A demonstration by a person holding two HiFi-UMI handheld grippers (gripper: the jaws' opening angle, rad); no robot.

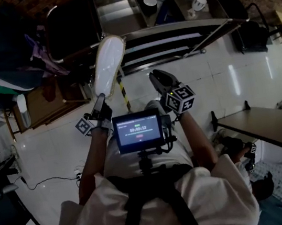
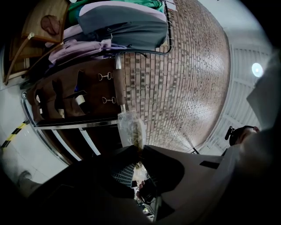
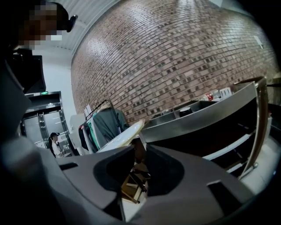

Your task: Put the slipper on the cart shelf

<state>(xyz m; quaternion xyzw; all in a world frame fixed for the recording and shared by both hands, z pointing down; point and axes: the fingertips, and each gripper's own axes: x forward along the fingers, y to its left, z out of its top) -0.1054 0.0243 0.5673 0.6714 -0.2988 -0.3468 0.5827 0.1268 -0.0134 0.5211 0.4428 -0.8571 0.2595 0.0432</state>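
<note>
Gripping state, left tool (image 1: 100, 104): clenched on the lower end of the slipper (image 1: 108, 64). In the left gripper view, jaws pressed close on a pale, edge-on strip rising from between them.
Right tool (image 1: 158, 78): jaws closed tip to tip, with nothing between them. Held just right of the slipper and apart from it, pointing toward the cart (image 1: 170, 27).
Slipper: white and long, with its broad flat face toward the head camera. Raised clear of the floor (image 1: 45, 145), slanting up and away from the left tool. Rounded far end overlapping the near left corner of the cart in the head view. Contact with the cart not discernible.
Cart: metal frame with dark side panels. Top tray carrying a white cup (image 1: 198, 2) and a dark round item (image 1: 150, 2) near its right end.
Shelf (image 1: 162, 44): pale slats under the top tray, right of the slipper's far end. Slipper not yet on it.
Floor: pale glossy tile, with a yellow-and-black striped marking (image 1: 123, 93) showing between the two tools.
Screen (image 1: 137, 131): lit, mounted at the person's chest, below both tools.
Surroundings: hanging clothes (image 1: 5, 56) left of the cart. Brick wall (image 3: 175, 57) behind the cart in the right gripper view.
</note>
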